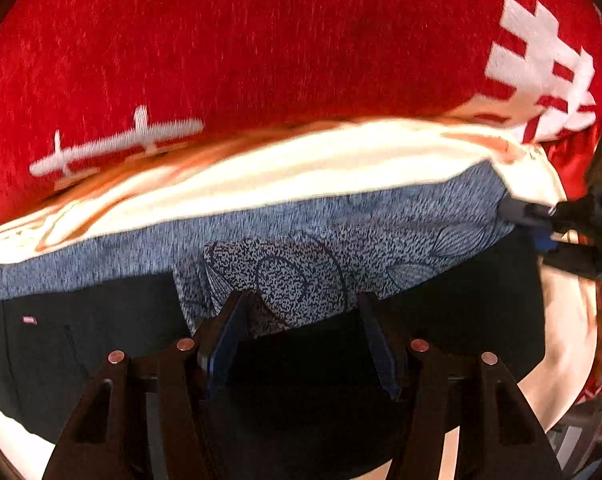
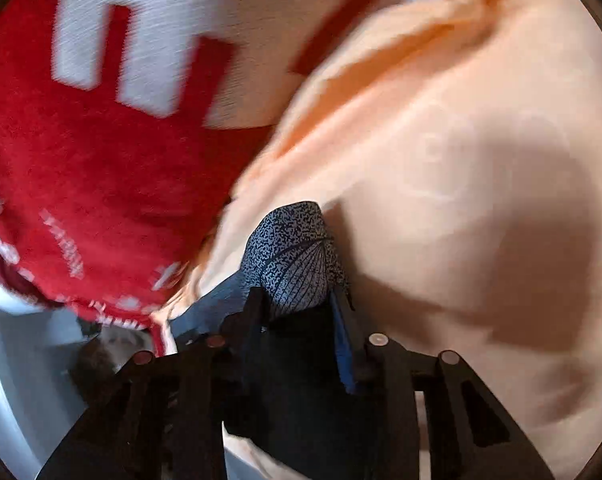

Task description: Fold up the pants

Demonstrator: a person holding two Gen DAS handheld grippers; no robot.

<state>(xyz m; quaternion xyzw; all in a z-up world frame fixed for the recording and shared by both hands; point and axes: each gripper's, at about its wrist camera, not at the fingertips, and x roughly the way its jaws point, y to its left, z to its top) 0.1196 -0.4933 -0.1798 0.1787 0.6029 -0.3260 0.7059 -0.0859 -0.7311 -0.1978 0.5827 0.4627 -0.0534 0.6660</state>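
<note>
The pants [image 1: 301, 248] are blue-grey speckled cloth with a dark leaf print and a black band along the near edge. They lie across a peach sheet [image 1: 261, 176]. My left gripper [image 1: 301, 312] stands open over the near edge of the pants, fingers apart, nothing between them. My right gripper [image 2: 301, 300] is shut on a corner of the pants [image 2: 293, 256], with cloth bunched between its fingers. The right gripper also shows in the left wrist view [image 1: 541, 220] at the pants' right end.
A red blanket with white characters [image 1: 261, 48] lies behind the sheet; it also shows in the right wrist view [image 2: 93, 168]. The peach sheet [image 2: 481, 200] fills the right side there. A pale floor or wall [image 2: 17, 360] is at lower left.
</note>
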